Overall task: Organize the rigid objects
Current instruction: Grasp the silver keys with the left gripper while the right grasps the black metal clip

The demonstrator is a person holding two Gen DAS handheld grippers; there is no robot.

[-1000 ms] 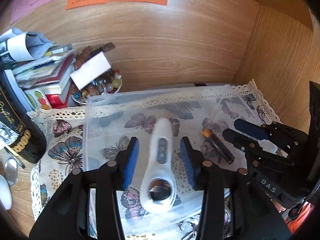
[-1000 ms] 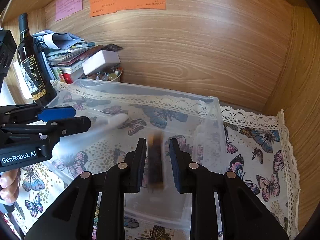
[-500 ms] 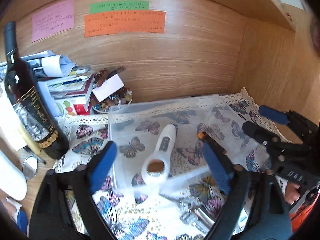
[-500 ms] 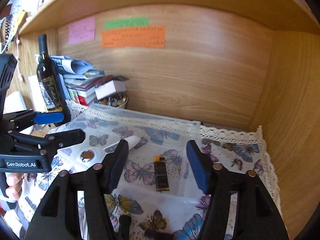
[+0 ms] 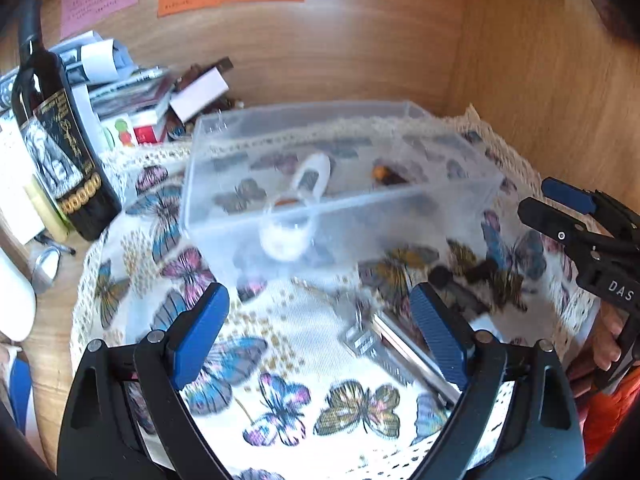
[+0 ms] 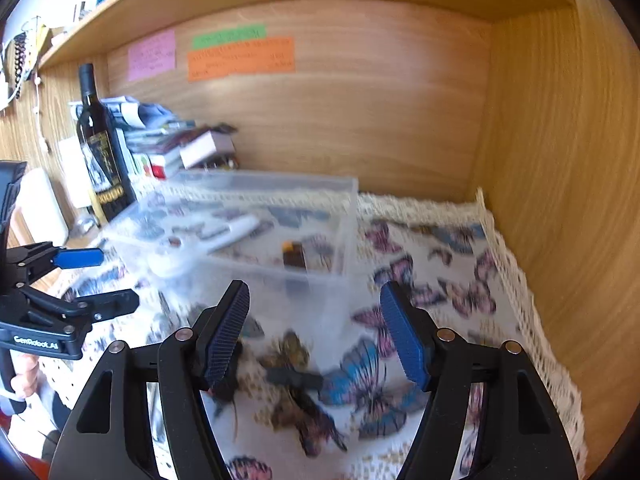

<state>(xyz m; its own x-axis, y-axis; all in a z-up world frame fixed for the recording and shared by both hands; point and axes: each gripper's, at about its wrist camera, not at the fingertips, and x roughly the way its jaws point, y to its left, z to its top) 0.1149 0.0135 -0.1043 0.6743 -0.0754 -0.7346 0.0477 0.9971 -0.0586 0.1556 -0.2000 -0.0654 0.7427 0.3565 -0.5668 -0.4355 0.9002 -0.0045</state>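
Centre of both frames: clear plastic box [image 5: 340, 200] sits on the butterfly cloth [image 5: 280, 380], with the white handheld device [image 5: 298, 208] and the dark lighter [image 6: 294, 258] lying inside it, apart from each other. Your left claw [image 5: 320, 340] is spread wide, holding nothing, over the cloth at lower frame. Your right claw [image 6: 316, 332] is spread wide too, empty, just short of the box's near wall. Blurred metal clip [image 5: 368, 340] and dark bits lie on the cloth outside the box. Wine bottle [image 5: 56, 136] stands upper left.
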